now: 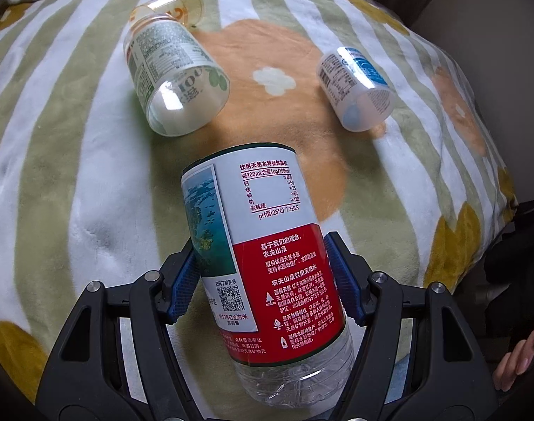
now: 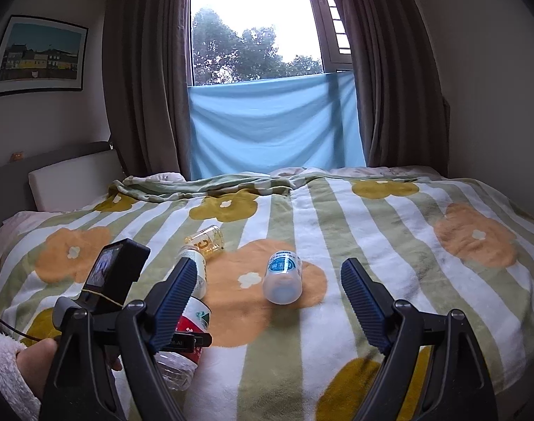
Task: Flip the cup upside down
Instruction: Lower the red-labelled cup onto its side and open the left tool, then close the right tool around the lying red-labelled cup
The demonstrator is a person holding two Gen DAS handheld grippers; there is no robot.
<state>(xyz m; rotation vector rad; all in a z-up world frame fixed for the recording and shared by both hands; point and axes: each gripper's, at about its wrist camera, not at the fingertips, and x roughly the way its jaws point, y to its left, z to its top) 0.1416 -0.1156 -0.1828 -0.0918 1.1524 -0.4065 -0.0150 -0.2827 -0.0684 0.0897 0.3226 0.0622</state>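
Observation:
A cut-off clear bottle cup with a red and white label (image 1: 263,245) is held tilted over the blanket, its ridged clear base toward the camera and its other end pointing away. My left gripper (image 1: 265,277) is shut on its sides, blue pads (image 1: 184,280) pressing the label. In the right wrist view the same cup (image 2: 193,322) shows low at the left, partly hidden behind a finger. My right gripper (image 2: 268,263) hovers open above the blanket, holding nothing.
Lying on their sides on the striped flower blanket (image 1: 74,182) are a green-labelled cup (image 1: 175,80), a blue-labelled cup (image 1: 358,87) (image 2: 282,275) and a small clear glass (image 1: 177,7) (image 2: 207,240). A hand (image 2: 32,361) holds the left gripper. Curtains and a window stand beyond the bed.

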